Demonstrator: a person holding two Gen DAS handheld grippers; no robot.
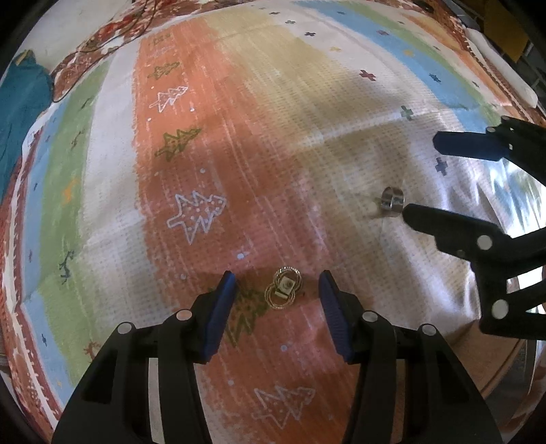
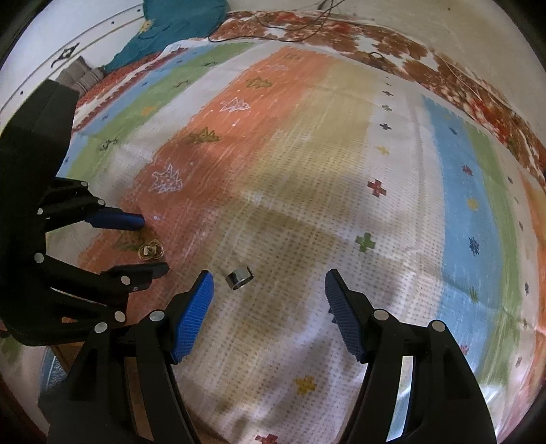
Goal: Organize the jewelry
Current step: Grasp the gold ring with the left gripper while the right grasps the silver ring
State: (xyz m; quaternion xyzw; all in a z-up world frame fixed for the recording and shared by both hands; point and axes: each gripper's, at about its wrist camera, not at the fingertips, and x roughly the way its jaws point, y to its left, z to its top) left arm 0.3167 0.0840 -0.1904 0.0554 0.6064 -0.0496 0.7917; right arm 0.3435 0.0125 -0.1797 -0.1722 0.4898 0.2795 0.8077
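A gold earring (image 1: pixel 283 288) of linked rings with a small square stone lies on the orange stripe of a patterned cloth (image 1: pixel 259 143). My left gripper (image 1: pixel 277 278) points down over it, open, with the earring between its blue pads, nothing touching. To the right a silver ring (image 1: pixel 392 198) lies on the pale part of the cloth. My right gripper (image 1: pixel 423 177) is open around that ring. In the right wrist view the silver ring (image 2: pixel 239 277) lies between the fingers of my right gripper (image 2: pixel 269 275), nearer the left pad. My left gripper (image 2: pixel 153 244) straddles the gold earring (image 2: pixel 151 251).
The striped cloth (image 2: pixel 341 164) with tree and cross patterns covers most of the view. A teal fabric bundle (image 2: pixel 177 24) and a thin dark cable (image 2: pixel 290 30) lie at the far edge. A white object (image 1: pixel 501 68) sits at the far right. A brown surface (image 1: pixel 494 358) shows near the cloth's near edge.
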